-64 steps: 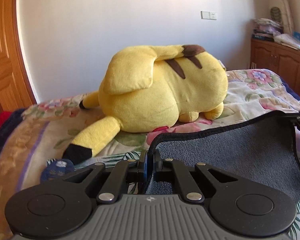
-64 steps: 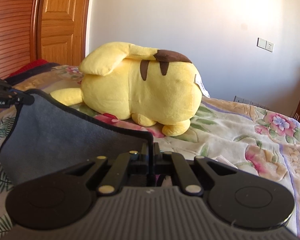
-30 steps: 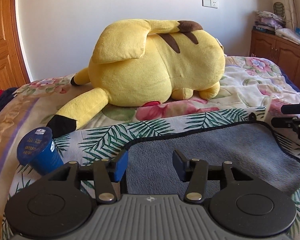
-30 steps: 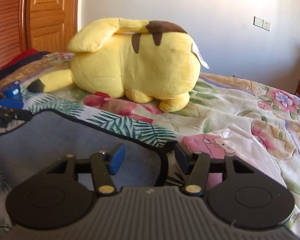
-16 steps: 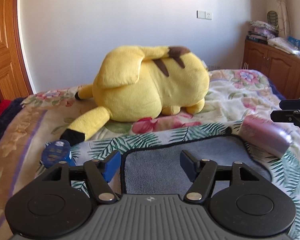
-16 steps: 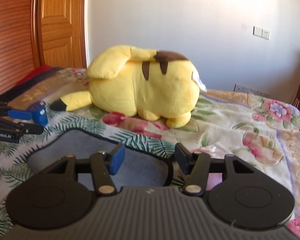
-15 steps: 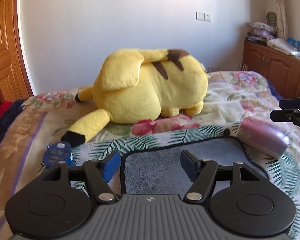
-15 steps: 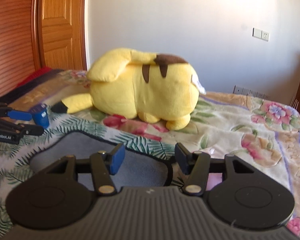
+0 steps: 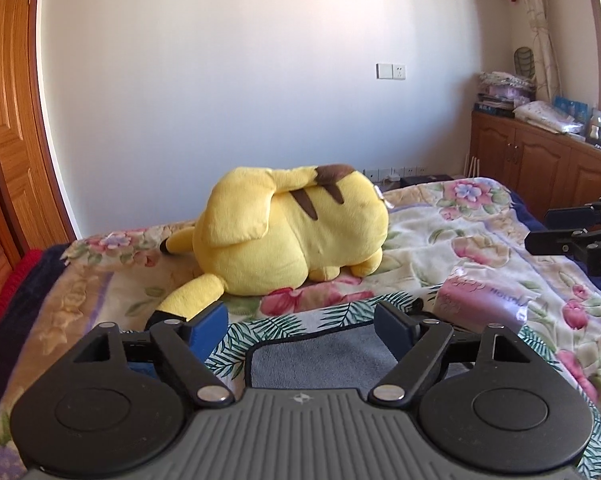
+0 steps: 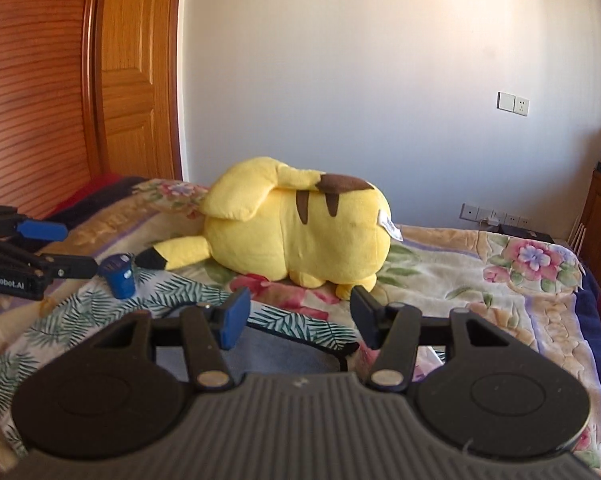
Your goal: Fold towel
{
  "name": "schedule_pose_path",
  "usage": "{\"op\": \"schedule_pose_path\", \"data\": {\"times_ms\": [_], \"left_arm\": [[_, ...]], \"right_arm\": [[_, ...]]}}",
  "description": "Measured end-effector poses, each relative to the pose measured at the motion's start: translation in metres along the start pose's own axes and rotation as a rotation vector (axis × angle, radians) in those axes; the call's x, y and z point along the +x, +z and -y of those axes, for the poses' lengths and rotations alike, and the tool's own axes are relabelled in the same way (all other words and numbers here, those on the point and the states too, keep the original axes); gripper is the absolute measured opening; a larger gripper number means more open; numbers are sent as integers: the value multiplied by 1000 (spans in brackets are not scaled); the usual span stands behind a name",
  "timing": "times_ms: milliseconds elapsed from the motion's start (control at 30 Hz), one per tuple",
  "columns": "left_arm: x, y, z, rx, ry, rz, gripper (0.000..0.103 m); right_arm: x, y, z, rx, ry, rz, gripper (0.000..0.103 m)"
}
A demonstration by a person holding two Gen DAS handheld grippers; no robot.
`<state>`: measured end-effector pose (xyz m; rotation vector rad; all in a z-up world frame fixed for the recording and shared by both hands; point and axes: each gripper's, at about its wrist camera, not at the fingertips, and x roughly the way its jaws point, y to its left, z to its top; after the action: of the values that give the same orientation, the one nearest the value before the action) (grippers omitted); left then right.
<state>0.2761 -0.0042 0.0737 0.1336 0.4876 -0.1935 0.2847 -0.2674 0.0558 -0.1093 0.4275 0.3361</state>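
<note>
- The left tool (image 9: 300, 322) is spread wide with nothing between its fingers, hovering above the near edge of the grey terry towel with black piping (image 9: 320, 356).
- The right tool (image 10: 296, 314) is likewise wide apart and holds nothing; the same towel (image 10: 288, 354) lies just below and behind its fingers.
- The towel lies flat on the bed's floral and palm-leaf patterned blanket (image 9: 480, 240), its rounded corner visible between the left tool's fingers.
- A large yellow plush toy with brown stripes (image 9: 292, 232) lies on its side further back on the bed, well apart from the towel.
- A small dark blue cylindrical container (image 10: 119, 276) stands upright on the blanket near the plush toy's black-tipped tail, just beside the left tool as seen from the right wrist view.
- A pink translucent plastic package (image 9: 480, 300) lies on the blanket close to the towel's right corner.
- A wooden cabinet (image 9: 540, 168) stands against the right wall.
</note>
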Motion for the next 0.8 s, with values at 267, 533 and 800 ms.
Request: {"op": "schedule_pose_path", "data": {"times_ms": [267, 533, 800], "left_arm": [[-31, 2, 9, 2, -6, 30, 73], [-51, -5, 18, 35, 12, 43, 85], [-75, -4, 22, 10, 14, 49, 87]], "right_arm": [[-18, -5, -9, 32, -18, -4, 60], [-36, -12, -14, 52, -3, 14, 102], [-56, -9, -22, 44, -21, 14, 103]]}}
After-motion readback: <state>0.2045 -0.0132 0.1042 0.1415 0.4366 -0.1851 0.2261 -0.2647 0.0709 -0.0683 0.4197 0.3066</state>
